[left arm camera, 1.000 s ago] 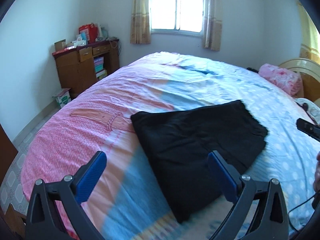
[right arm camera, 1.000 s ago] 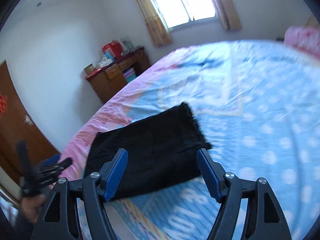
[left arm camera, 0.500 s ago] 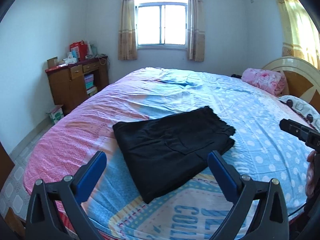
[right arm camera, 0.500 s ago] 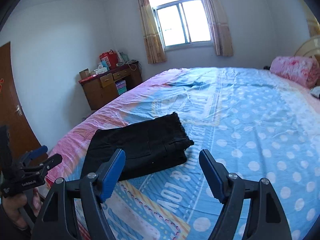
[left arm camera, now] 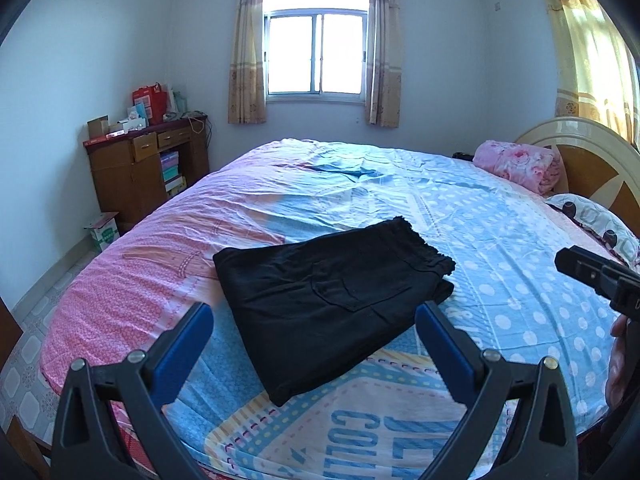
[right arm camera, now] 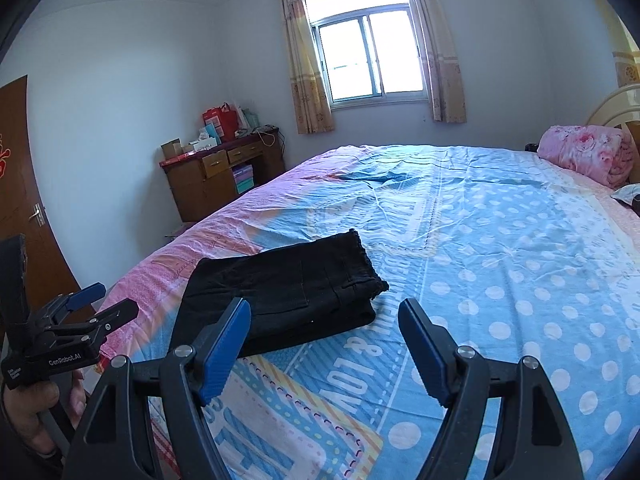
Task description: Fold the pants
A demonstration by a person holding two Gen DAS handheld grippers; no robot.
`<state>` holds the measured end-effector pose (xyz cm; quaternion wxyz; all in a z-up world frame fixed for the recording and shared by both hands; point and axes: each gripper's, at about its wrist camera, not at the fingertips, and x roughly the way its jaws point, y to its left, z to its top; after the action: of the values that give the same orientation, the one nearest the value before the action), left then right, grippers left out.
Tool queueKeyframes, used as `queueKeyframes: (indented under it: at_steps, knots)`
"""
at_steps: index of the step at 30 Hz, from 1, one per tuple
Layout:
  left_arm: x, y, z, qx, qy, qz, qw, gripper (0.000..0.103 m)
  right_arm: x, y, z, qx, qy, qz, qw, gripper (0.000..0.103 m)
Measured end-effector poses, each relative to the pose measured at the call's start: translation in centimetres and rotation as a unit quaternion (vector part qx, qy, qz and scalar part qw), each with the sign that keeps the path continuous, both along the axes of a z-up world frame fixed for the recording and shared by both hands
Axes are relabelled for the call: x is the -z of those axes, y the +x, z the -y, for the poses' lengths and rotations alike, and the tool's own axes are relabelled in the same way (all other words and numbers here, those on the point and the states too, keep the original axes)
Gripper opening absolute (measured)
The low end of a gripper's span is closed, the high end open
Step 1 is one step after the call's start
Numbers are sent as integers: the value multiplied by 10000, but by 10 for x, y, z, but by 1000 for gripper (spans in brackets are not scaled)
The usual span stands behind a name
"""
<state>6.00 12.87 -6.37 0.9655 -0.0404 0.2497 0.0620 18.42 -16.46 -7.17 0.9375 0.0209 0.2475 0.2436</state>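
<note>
1. Jaws of the left gripper [left arm camera: 314, 334] stand wide apart, empty, above the bed [left arm camera: 500, 240].
2. Right gripper [right arm camera: 324, 330] likewise gapes, nothing between its blue pads [right arm camera: 224, 348].
3. Pants [left arm camera: 328, 292], black and folded, lie flat on the bed just beyond both grippers.
4. Pink blanket [left arm camera: 520, 164], perhaps rolled, sits by the headboard [left arm camera: 580, 148].
5. Desk [left arm camera: 136, 172] stands beneath the window [left arm camera: 316, 54].

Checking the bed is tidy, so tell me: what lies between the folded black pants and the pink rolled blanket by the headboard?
Only bare bedspread, blue with white dots; nothing lies between the pants and the pink blanket. The right wrist view shows it best.
</note>
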Motion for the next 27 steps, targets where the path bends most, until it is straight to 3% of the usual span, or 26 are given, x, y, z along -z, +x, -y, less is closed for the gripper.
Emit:
queueKeyframes:
  at_steps: [27]
  knots:
    - [0, 0, 4, 83, 59, 4, 9999, 103, -3, -11, 2, 52, -6, 68, 10000, 78]
